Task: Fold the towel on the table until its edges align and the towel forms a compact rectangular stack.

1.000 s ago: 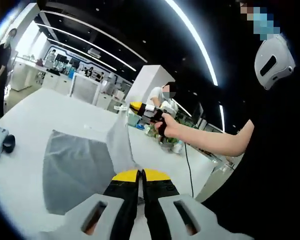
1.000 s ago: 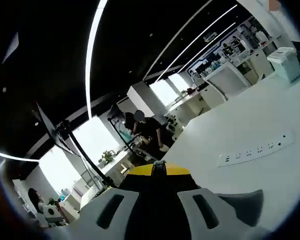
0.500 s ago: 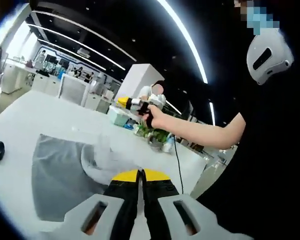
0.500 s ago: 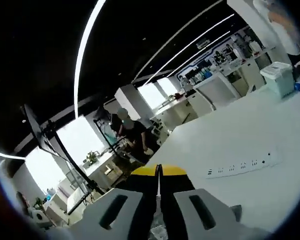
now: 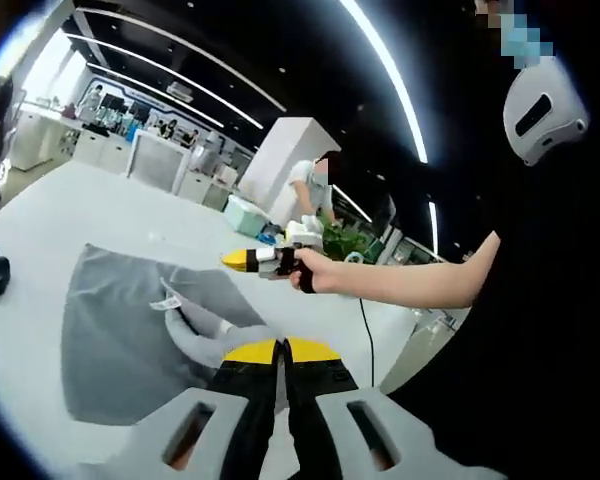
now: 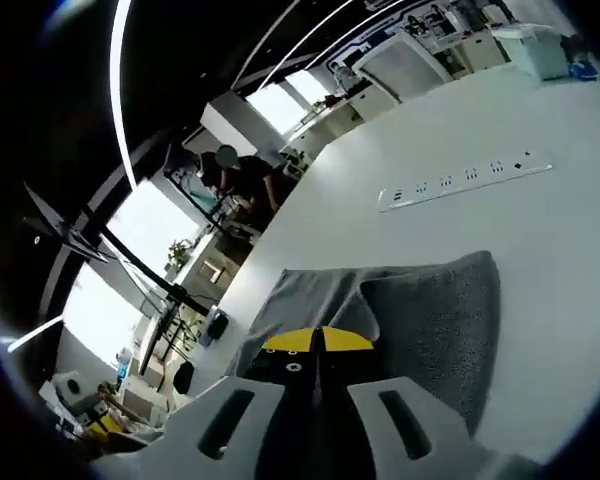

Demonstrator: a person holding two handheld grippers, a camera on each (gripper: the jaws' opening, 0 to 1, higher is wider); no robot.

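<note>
One fold is underway, not finished: my left claw (image 5: 281, 352) and right claw (image 6: 317, 343) are both clenched on the towel (image 5: 120, 330), which lies part-doubled on the desk (image 5: 80, 210) at nine o'clock; edges remain unaligned.

No readable text — the towel's (image 5: 120, 330) small tag is illegible.

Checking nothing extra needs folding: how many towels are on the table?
1: a grey towel lies on the white table, one edge lifted by the left gripper. More could lie outside the views.
</note>
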